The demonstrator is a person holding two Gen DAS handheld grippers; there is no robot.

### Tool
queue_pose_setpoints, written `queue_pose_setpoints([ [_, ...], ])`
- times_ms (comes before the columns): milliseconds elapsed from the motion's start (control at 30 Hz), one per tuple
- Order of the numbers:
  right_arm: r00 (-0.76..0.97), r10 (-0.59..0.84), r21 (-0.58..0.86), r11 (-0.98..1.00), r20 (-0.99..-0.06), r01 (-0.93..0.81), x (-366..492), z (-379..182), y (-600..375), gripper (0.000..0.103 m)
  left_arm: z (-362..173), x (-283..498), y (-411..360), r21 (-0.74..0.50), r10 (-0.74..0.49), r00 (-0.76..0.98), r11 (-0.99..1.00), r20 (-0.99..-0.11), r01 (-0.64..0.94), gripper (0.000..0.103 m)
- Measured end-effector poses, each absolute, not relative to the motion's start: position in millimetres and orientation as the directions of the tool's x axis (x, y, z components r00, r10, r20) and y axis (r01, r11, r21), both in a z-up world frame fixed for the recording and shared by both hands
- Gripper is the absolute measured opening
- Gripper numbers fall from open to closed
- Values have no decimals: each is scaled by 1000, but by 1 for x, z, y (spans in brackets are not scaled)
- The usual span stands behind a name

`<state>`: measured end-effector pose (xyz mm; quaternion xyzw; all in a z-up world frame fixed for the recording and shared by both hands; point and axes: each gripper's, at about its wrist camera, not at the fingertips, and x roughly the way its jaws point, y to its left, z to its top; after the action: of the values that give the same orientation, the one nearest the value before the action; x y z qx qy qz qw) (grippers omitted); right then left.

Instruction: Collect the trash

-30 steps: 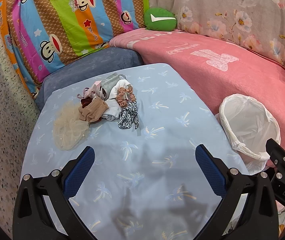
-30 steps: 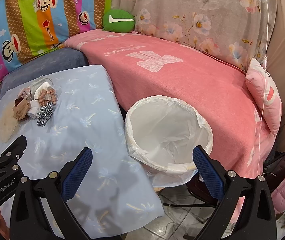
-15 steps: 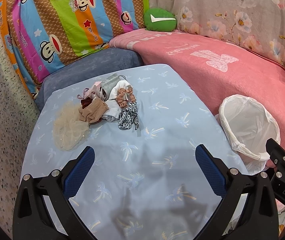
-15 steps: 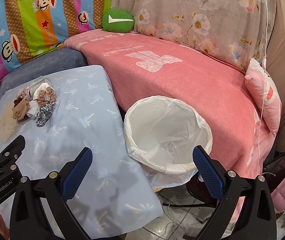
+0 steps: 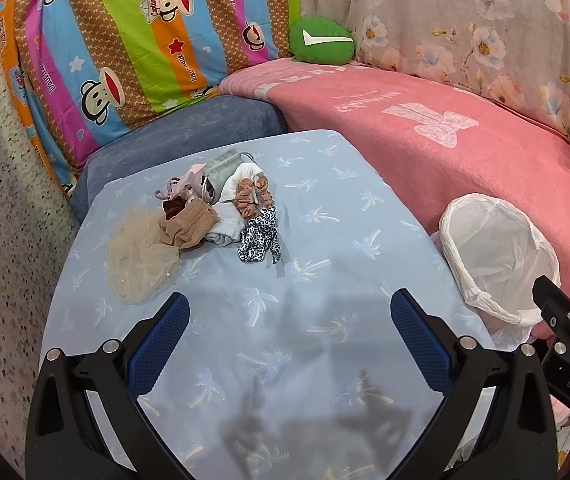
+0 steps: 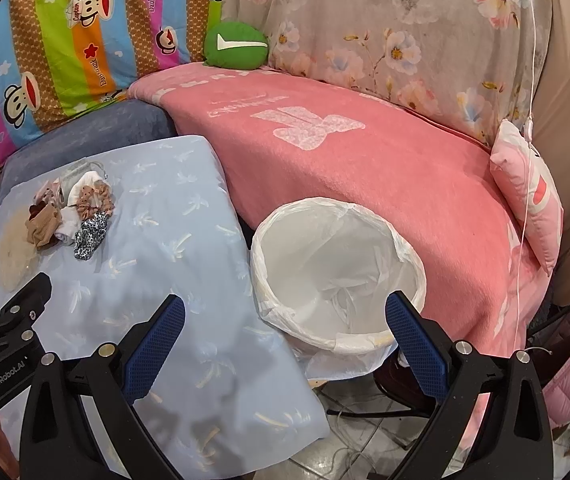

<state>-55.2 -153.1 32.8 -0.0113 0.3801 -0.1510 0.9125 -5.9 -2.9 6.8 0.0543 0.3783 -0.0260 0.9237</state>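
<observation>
Both grippers (image 5: 289,320) (image 6: 285,322) agape — trash pile (image 5: 205,216) untouched.

Fabric scraps (image 5: 209,216) lie on the table (image 5: 325,184) — lined bin (image 6: 337,276) just right of it.

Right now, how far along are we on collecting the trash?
Nothing looks done: the lined bin shows only its white bag inside. Nothing is in hand either; the left gripper and right gripper are both open and hold nothing. All of it is left: the pile of scrunchies and fabric scraps, with the beige netting beside it, lies on the blue tablecloth.
</observation>
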Motion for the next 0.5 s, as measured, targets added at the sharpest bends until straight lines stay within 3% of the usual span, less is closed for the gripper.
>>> queue_pose_setpoints([
  [500, 665, -282, -111, 951, -691, 288, -48, 33, -149, 97, 5, 7, 9, 55, -27, 688, 994, -725, 96, 96],
])
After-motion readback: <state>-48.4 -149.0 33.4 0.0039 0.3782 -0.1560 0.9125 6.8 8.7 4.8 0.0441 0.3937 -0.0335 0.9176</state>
